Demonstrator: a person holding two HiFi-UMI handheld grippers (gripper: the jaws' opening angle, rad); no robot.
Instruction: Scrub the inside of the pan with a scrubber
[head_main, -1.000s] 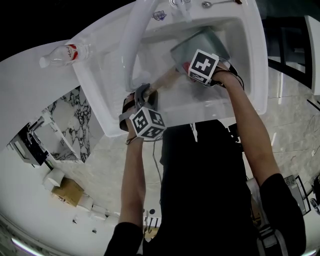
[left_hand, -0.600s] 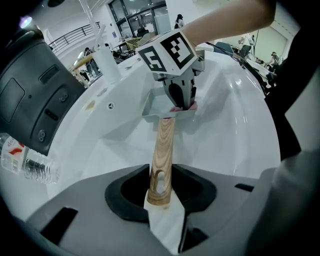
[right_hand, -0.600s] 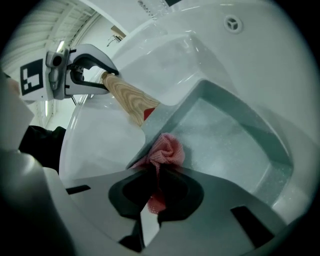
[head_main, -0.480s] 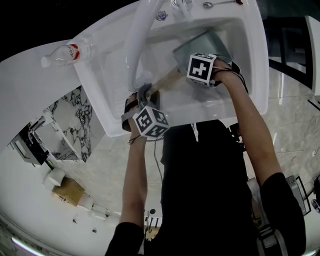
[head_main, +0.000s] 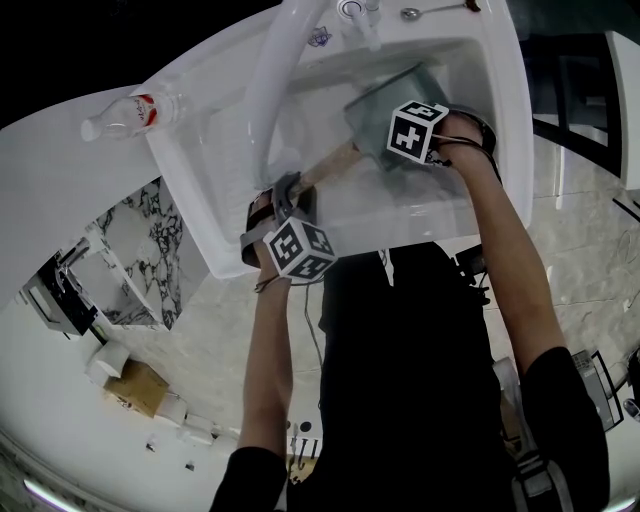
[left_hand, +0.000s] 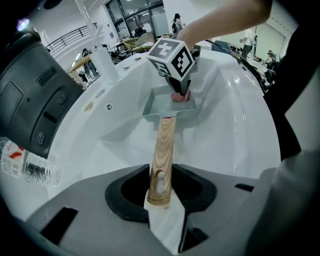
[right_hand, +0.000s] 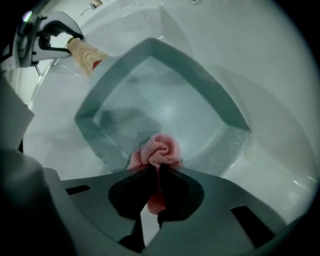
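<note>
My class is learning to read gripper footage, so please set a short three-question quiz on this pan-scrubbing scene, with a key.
1. Multiple choice: what does the left gripper clamp?
A) a bottle cap
B) the pan's wooden handle
C) a tap
2. True or false: the pink scrubber lies loose in the sink, away from the right gripper.
3. Fill in: the plastic bottle beside the sink lies on its ____.

Key:
1. B.
2. False: the right gripper grips it, inside the pan.
3. side.
</note>
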